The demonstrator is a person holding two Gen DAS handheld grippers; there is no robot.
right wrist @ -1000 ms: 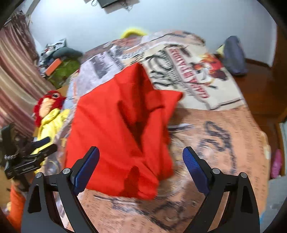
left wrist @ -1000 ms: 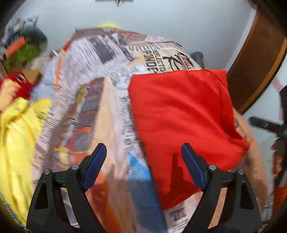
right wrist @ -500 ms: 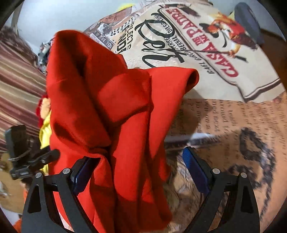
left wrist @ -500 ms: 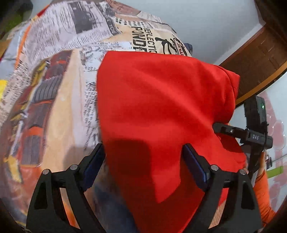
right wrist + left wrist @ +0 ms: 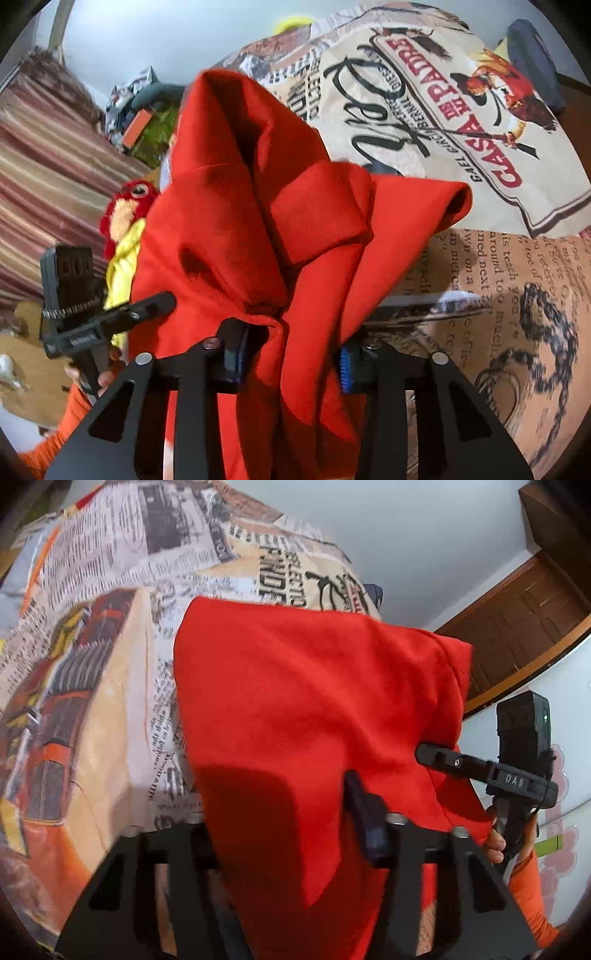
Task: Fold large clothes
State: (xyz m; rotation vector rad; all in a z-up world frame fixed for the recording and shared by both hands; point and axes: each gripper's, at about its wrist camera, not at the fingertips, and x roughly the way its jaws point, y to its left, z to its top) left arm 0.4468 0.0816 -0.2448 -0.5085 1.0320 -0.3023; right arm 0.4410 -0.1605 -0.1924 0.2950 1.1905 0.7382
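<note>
The red garment [image 5: 314, 709] was draped on the printed bedspread [image 5: 92, 664], its near edge bunched up. The left gripper [image 5: 280, 834] was closing, cloth gathered between its jaws. The right gripper [image 5: 291, 358] was closing too, a thick fold caught between its blue pads [image 5: 345, 369].
</note>
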